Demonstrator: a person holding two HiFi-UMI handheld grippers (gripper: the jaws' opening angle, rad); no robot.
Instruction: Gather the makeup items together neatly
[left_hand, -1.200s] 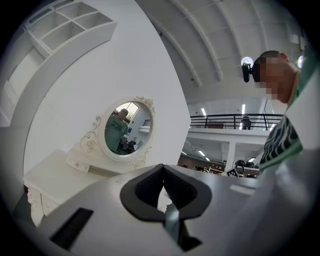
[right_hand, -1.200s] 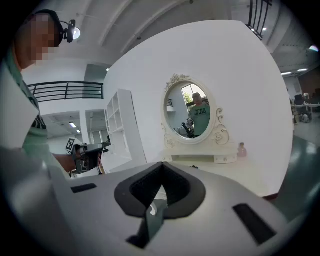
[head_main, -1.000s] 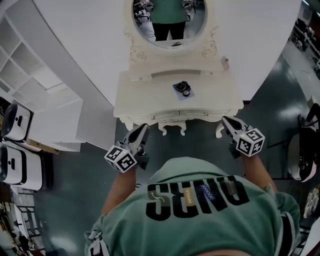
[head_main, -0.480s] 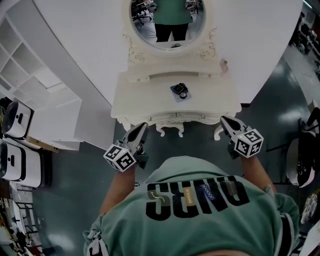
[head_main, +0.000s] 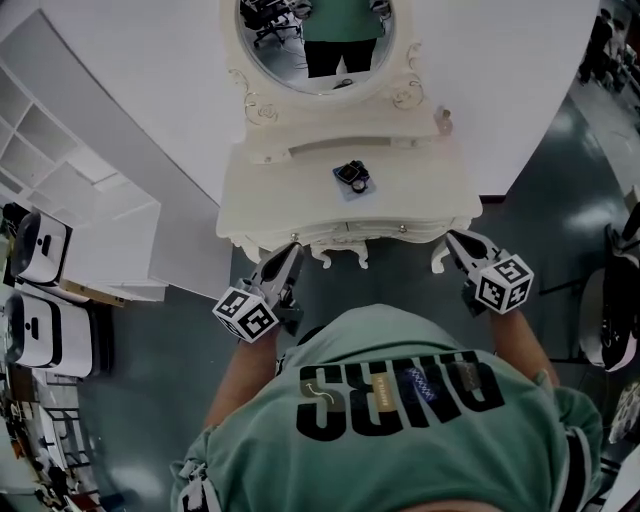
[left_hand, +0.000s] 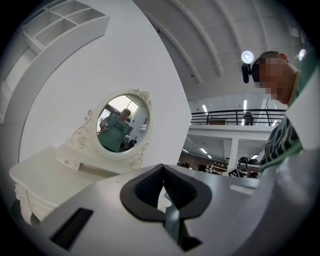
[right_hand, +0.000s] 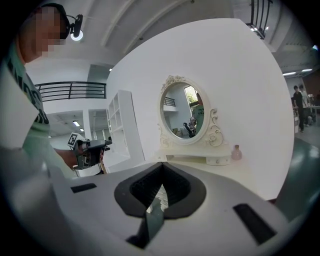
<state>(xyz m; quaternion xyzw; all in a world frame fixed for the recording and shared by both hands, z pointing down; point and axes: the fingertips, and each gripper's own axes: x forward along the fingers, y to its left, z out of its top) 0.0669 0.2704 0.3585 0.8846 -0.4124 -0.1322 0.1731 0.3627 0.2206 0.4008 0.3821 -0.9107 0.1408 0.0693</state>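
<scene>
Your left gripper (head_main: 289, 252) and right gripper (head_main: 455, 240) are both closed and empty, near the front edge of the dressing table (head_main: 280, 200). A dark compact (head_main: 350, 175) lies mid-tabletop. A small pink bottle (head_main: 443, 121) stands just right of the mirror (head_main: 285, 55).

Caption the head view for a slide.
Person at white vanity table, left gripper and right gripper shut; dark makeup item mid-tabletop.

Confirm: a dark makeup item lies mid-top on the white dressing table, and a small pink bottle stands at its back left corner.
Wrong corner: the pink bottle stands at the back right of the dressing table, as the head view shows. The dark makeup item does lie mid-top.
</scene>
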